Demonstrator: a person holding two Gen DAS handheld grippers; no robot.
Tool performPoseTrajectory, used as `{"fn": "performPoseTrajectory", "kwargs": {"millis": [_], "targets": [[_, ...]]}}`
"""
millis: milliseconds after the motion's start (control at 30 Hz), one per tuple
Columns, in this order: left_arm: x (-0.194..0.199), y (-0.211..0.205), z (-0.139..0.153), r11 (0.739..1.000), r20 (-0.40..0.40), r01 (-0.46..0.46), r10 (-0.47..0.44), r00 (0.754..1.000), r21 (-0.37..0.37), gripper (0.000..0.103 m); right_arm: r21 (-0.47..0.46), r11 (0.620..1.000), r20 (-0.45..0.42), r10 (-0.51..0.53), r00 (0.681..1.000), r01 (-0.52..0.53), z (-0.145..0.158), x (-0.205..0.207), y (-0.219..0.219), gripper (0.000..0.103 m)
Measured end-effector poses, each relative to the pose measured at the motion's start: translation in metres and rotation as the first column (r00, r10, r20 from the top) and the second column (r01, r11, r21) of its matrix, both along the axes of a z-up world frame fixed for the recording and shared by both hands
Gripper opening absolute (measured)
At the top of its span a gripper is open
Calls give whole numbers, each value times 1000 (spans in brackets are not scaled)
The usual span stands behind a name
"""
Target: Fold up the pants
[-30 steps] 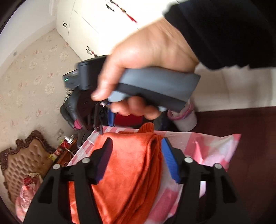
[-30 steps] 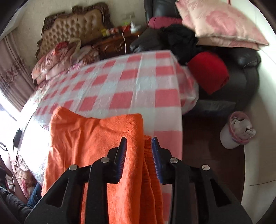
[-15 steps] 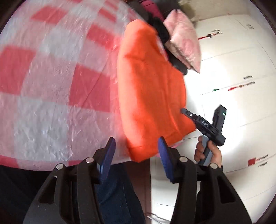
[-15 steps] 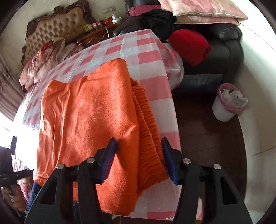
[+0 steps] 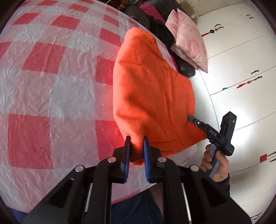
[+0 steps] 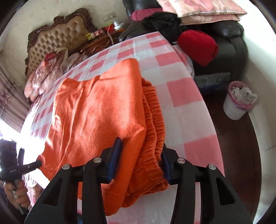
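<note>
The orange pants (image 5: 151, 89) lie folded on the red-and-white checked tablecloth (image 5: 51, 82), near its front edge. My left gripper (image 5: 136, 146) is shut on the near left corner of the pants. My right gripper (image 6: 140, 155) is open, its fingers straddling the waistband end (image 6: 151, 131) of the pants (image 6: 96, 113) at the right side. The right gripper also shows in the left wrist view (image 5: 191, 118), touching the pants' right edge. The left gripper shows in the right wrist view (image 6: 37, 163) at the far left corner.
A black sofa (image 6: 229, 44) with pink pillows (image 6: 198, 8), a red bundle (image 6: 198, 46) and dark clothes stands behind the table. A white bin (image 6: 238, 103) stands on the dark floor at right. A tufted headboard (image 6: 57, 37) is at the back left. White cabinets (image 5: 241, 69) line one side.
My left gripper has moved in and closed on the pants' near corner. My right gripper has moved forward, and its open fingers now straddle the waistband end.
</note>
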State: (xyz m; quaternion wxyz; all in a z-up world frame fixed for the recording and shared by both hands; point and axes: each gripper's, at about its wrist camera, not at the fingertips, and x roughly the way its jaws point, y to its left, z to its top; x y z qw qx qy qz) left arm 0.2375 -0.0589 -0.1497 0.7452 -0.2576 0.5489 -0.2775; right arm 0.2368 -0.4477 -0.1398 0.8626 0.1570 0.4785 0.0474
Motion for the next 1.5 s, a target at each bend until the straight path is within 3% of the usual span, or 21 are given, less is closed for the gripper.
{"fn": "performPoseTrajectory", "kwargs": {"millis": [100, 133, 233, 300, 333, 400, 467, 567, 700, 833, 967, 1067, 1100, 1133, 1167, 1200, 1233, 1300, 1367, 1467, 1500], "targets": [[-16, 1, 7, 996, 58, -14, 9, 998, 83, 31, -63, 995, 17, -72, 997, 73, 2, -9, 1, 63], [-26, 1, 17, 991, 134, -39, 22, 991, 129, 32, -118, 988, 36, -100, 994, 104, 7, -17, 2, 64], [-42, -17, 47, 961, 362, -96, -4, 932, 259, 32, -273, 943, 136, -157, 978, 189, 36, -40, 13, 67], [-46, -34, 58, 934, 467, -147, -24, 884, 326, 39, -332, 920, 235, -134, 963, 209, 56, -55, 32, 68], [-47, -45, 61, 928, 513, -150, -50, 857, 342, 41, -346, 918, 272, -97, 957, 192, 62, -61, 46, 68], [-44, -67, 57, 899, 535, -139, -118, 837, 416, 41, -446, 883, 294, -12, 956, 148, 59, -67, 79, 70], [-42, -76, 45, 886, 506, -117, -144, 850, 449, 41, -491, 862, 270, 18, 963, 121, 45, -66, 93, 70], [-39, -79, 20, 881, 415, -56, -165, 895, 471, 40, -476, 875, 192, 3, 981, 90, 12, -64, 95, 70], [-42, -77, 11, 879, 423, -50, -177, 889, 473, 40, -405, 908, 193, -30, 981, 107, -6, -70, 80, 76], [-42, -74, 15, 875, 447, -74, -170, 879, 478, 50, -416, 901, 197, -40, 980, 120, 14, -67, 80, 75], [-25, -68, 41, 886, 524, -150, -116, 844, 439, 66, -325, 935, 249, -60, 967, 141, 53, -50, 71, 76], [12, -81, 56, 848, 525, -186, -123, 842, 496, 66, -230, 964, 236, -80, 969, 136, 75, -10, 65, 76], [22, -84, 59, 841, 526, -204, -110, 843, 501, 65, -191, 974, 223, -77, 972, 121, 77, 2, 63, 73], [35, -86, 62, 854, 522, -201, -93, 848, 479, 64, -141, 985, 213, -73, 974, 104, 77, 17, 61, 70], [52, -93, 63, 871, 509, -172, -100, 855, 461, 51, -99, 991, 205, -65, 977, 87, 74, 31, 60, 69], [64, -100, 63, 866, 504, -162, -115, 856, 473, 30, -80, 994, 195, -57, 979, 73, 69, 44, 60, 67], [73, -108, 63, 859, 504, -155, -132, 853, 488, 27, -87, 994, 187, -55, 981, 73, 62, 60, 60, 67], [93, -124, 63, 850, 506, -130, -174, 845, 510, 25, -143, 985, 181, -66, 981, 92, 52, 77, 62, 67], [114, -136, 56, 842, 481, -107, -193, 855, 528, 25, -188, 976, 138, -82, 987, 107, 36, 92, 58, 67], [144, -139, 33, 819, 389, -89, -172, 905, 568, 23, -177, 975, 63, -124, 990, 134, 5, 102, 45, 68], [155, -134, 22, 825, 353, -89, -140, 925, 559, 20, -164, 978, 52, -124, 991, 131, -2, 102, 43, 69]]}}
